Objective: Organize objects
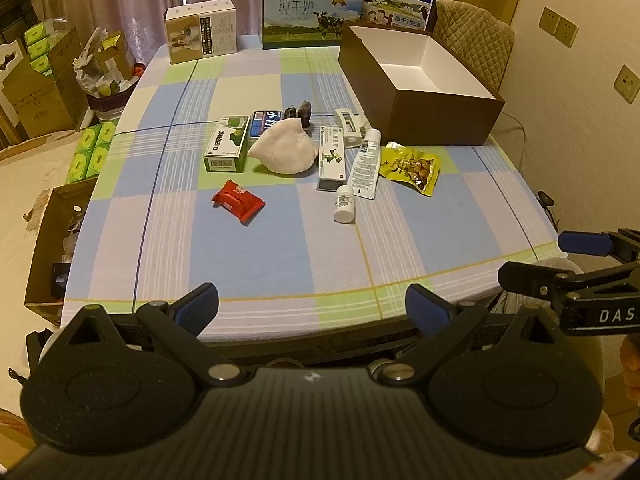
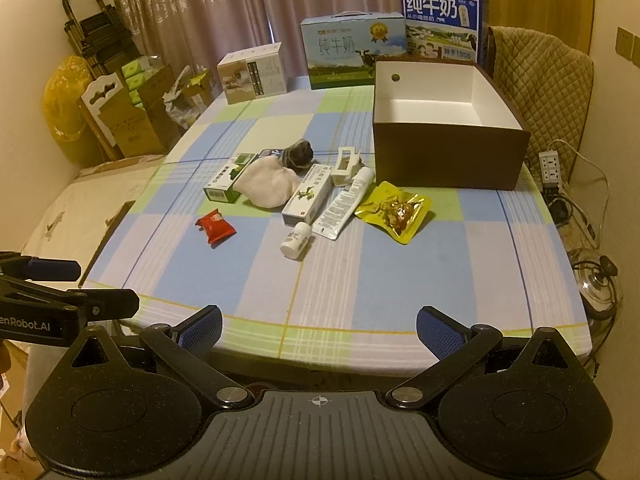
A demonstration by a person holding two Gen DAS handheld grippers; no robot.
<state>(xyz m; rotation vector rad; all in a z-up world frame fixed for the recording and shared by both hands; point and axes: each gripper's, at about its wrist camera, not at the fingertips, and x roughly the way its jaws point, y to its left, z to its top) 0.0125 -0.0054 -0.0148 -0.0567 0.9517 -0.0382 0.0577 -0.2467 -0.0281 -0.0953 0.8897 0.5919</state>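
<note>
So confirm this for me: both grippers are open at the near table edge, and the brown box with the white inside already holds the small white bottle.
Not quite. The brown box with the white inside holds nothing; the right wrist view shows its bare white floor. The small white bottle lies on its side on the checked tablecloth. Both the left gripper and right gripper do have open jaws.

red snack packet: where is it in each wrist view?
Left wrist: the red snack packet lies left of centre on the tablecloth, in front of the green box.
Right wrist: the packet lies left of centre, left of the white bottle.
Shared landmark: the open brown box at the far right.
</note>
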